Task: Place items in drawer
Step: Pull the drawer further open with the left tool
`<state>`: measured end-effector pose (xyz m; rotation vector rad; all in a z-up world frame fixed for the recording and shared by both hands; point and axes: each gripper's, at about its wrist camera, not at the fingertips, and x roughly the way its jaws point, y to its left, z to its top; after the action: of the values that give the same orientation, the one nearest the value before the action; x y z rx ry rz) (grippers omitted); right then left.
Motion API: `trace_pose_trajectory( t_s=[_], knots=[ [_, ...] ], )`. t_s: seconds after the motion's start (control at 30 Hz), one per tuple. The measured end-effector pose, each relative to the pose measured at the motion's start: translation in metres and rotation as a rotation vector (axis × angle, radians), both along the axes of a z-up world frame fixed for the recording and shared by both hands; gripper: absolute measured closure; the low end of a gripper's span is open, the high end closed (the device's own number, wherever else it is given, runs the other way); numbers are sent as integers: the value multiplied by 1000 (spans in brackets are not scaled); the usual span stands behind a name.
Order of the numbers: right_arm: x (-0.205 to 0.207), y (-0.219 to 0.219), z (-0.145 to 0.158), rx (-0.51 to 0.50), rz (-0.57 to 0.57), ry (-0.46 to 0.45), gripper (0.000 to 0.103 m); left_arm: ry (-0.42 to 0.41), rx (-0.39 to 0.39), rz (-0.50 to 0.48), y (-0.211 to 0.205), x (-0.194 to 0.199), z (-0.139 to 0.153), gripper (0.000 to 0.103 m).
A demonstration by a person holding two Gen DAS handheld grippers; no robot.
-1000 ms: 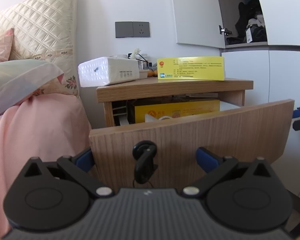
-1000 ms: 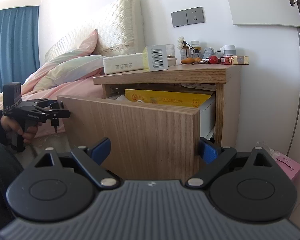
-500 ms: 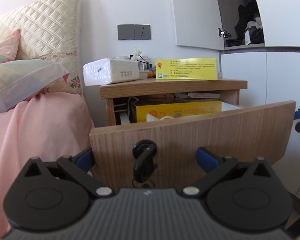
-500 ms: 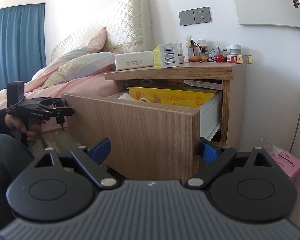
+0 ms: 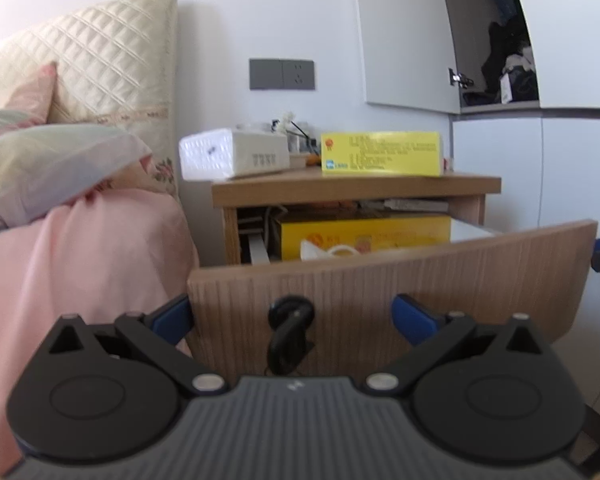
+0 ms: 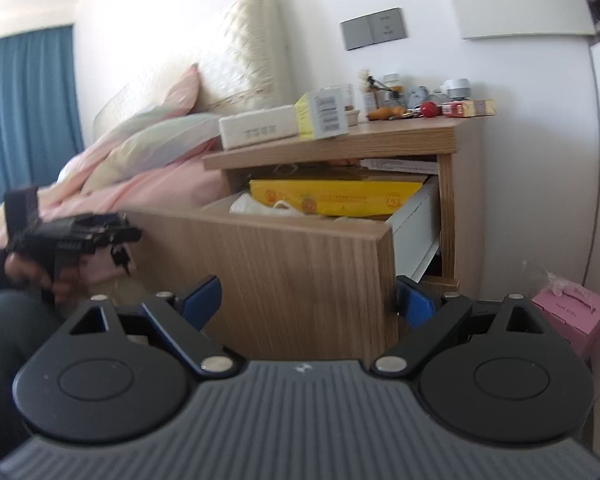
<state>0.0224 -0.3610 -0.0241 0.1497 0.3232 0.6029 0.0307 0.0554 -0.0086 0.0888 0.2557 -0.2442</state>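
The drawer (image 5: 380,280) stands pulled out of the bench (image 5: 356,190) toward you. Its front panel is flat wood-grain board, and its long axis runs left to right across the left wrist view. Inside it, a flat yellow carton (image 5: 364,232) lies lengthwise along the same axis, with pale crumpled material just in front of it. On the bench top, a long yellow box (image 5: 380,153) stands on its long edge with its printed face toward you. Beside it, on the bed (image 5: 80,260) side, is a white rectangular tissue pack (image 5: 232,158). Your left tongs (image 5: 292,316) are spread wide in front of the drawer panel, with the blue pads (image 5: 172,316) far apart. A small black looped item (image 5: 290,332), glossy and hook-shaped, hangs upright midway between them, touching neither pad. You cannot tell what it hangs from. Your right tongs (image 6: 308,300) are also spread wide and grip nothing. They face the drawer's right front corner, one pad on each side of it. A pink carton (image 6: 572,316) sits on the floor beside the bench.
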Motion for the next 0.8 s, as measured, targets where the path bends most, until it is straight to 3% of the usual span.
trace_pose_trajectory(
  t_s=[0.2,0.5,0.8],
  knots=[
    [0,6,21,47,-48,-80,9,-23,31,53,-6,-5,24,0],
    [5,12,53,115,-176,-141,10,-63,-9,164,-3,-8,94,0],
    [10,47,79,157,-206,-177,10,-108,27,154,-22,3,151,0]
  ],
)
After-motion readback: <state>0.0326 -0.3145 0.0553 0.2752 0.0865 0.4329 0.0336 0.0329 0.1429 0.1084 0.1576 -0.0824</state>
